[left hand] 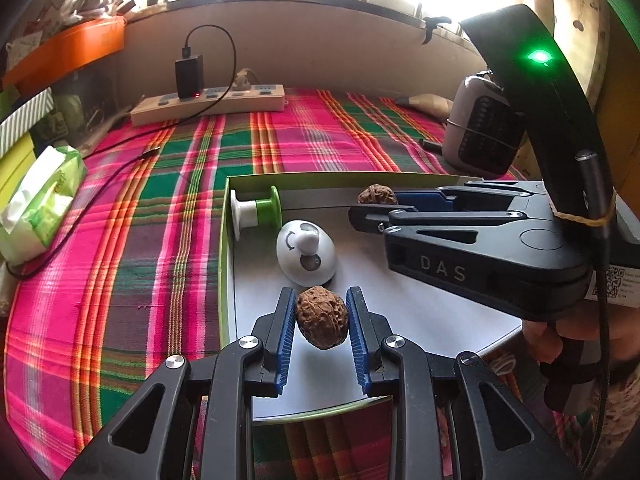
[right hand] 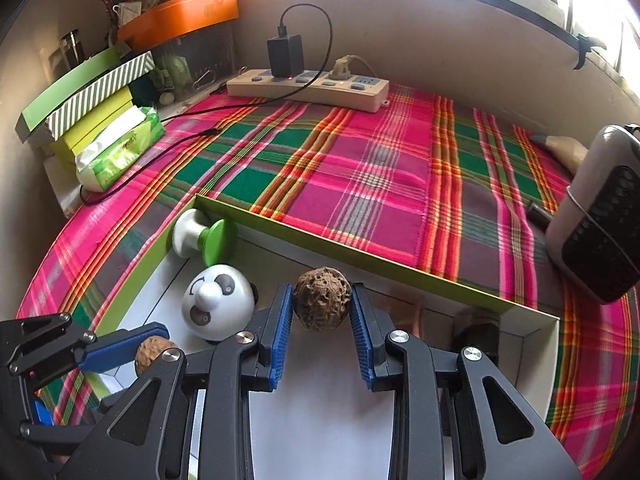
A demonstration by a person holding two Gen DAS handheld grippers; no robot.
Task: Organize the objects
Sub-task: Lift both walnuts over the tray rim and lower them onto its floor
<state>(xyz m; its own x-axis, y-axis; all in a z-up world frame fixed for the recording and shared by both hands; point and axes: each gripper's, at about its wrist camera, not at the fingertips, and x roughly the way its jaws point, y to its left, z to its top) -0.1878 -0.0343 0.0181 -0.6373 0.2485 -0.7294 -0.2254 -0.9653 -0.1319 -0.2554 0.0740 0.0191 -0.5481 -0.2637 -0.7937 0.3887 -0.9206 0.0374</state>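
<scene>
1. Plaid tablecloth [right hand: 360,168] under a green-edged box lid [right hand: 360,258].
2. Inside the lid: panda-faced egg toy [right hand: 218,306], beside it a green-and-white spool [right hand: 200,238].
3. Left gripper [left hand: 321,322] clamped on a walnut [left hand: 321,322], over the lid's near part.
4. Right gripper [right hand: 322,306] clamped on a second walnut [right hand: 322,305], near the lid's far wall.

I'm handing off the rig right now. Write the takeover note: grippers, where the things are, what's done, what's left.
Left gripper: shut on a walnut, over the near end of the box.
Right gripper: shut on a second walnut, over the box near its far wall.
In the box already: panda toy and green-and-white spool.
Left: set both walnuts down in the box, probably clear of the panda, then release.
</scene>
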